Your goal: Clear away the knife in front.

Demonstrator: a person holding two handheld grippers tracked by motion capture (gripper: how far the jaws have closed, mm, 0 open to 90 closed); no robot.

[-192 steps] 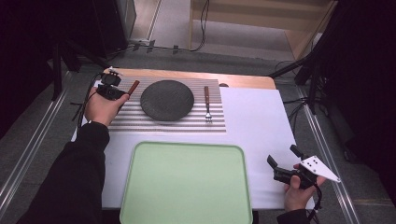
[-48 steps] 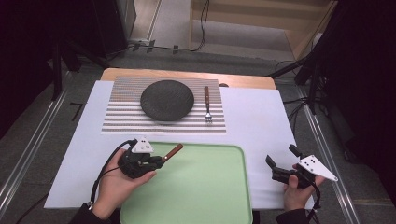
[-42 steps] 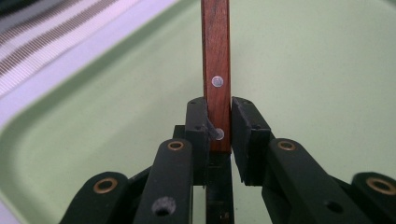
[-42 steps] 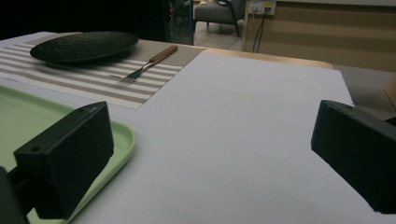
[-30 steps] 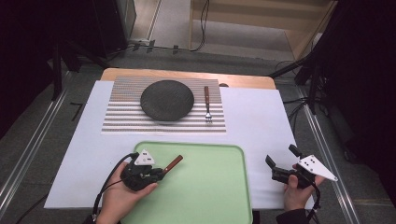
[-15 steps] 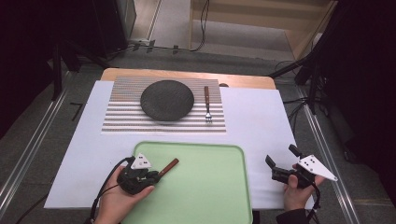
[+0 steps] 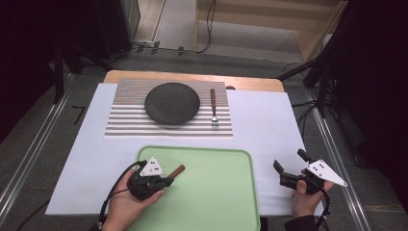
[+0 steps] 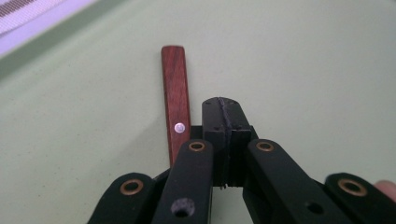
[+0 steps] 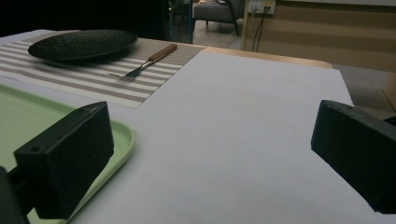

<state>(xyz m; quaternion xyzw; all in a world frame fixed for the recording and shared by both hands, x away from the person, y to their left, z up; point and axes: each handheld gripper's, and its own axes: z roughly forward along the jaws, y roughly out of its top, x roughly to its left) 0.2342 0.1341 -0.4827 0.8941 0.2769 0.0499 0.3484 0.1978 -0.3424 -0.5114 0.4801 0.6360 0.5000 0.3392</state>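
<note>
A piece of cutlery with a wooden handle (image 8: pixel 175 93) lies on the green tray (image 8: pixel 303 56), its far end hidden under my left gripper (image 8: pixel 222 109). That gripper's jaws have just been closing and now meet with nothing between them, just right of the handle. In the high view the left gripper (image 7: pixel 166 182) rests over the tray's (image 7: pixel 216 207) near left part, with the handle (image 7: pixel 177 170) poking out beyond it. My right gripper (image 7: pixel 289 160) is open off the tray's right side, and nothing is between its jaws in its own view (image 9: pixel 210 126).
A dark round plate (image 7: pixel 172 102) sits on a striped placemat (image 7: pixel 125 122) at the back, with a wooden-handled fork (image 7: pixel 213 107) to its right. The plate (image 9: pixel 81 44) and fork (image 9: pixel 144 60) show far off in the right gripper view. A white sheet (image 7: pixel 260 125) covers the table.
The left gripper brought the wooden-handled piece from beside the plate down onto the tray, settling toward the near left. The right gripper has stayed put.
</note>
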